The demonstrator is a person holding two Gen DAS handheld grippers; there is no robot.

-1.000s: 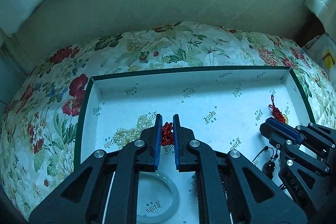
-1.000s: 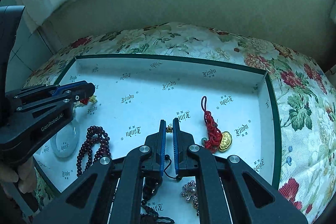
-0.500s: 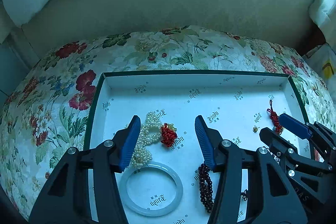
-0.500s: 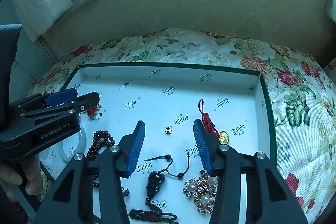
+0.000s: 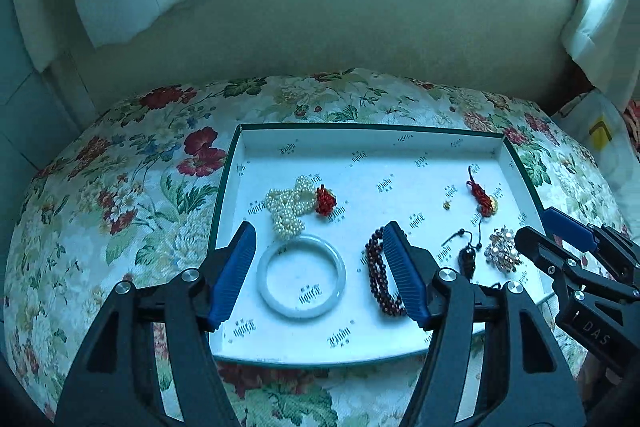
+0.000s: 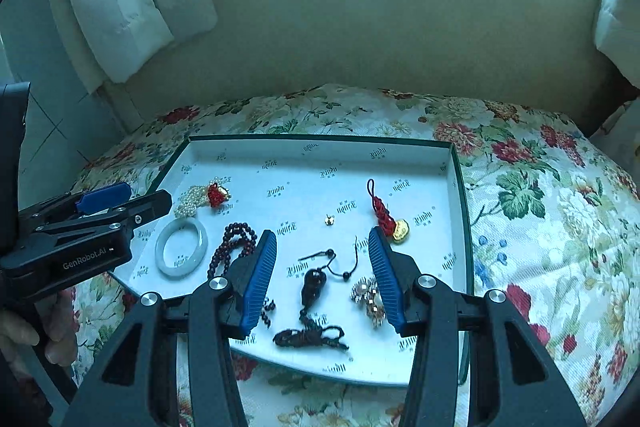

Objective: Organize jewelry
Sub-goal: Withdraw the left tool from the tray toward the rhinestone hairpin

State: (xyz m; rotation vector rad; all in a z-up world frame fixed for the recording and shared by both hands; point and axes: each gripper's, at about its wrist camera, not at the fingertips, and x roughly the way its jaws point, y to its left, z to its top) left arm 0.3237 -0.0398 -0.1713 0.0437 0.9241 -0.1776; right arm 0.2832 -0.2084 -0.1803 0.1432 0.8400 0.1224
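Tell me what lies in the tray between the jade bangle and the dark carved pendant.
The dark red bead bracelet lies between the jade bangle and the dark carved pendant; the right wrist view shows it best, partly behind that gripper's finger.

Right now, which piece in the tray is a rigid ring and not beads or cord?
The pale jade bangle, a smooth solid hoop lying flat between the pearl strand and dark red beads.

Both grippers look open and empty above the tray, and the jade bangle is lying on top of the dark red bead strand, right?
Not quite. The left gripper and right gripper are open and empty, but the jade bangle lies apart from the dark red bead strand, bare tray liner between them. The left wrist view shows the gap.
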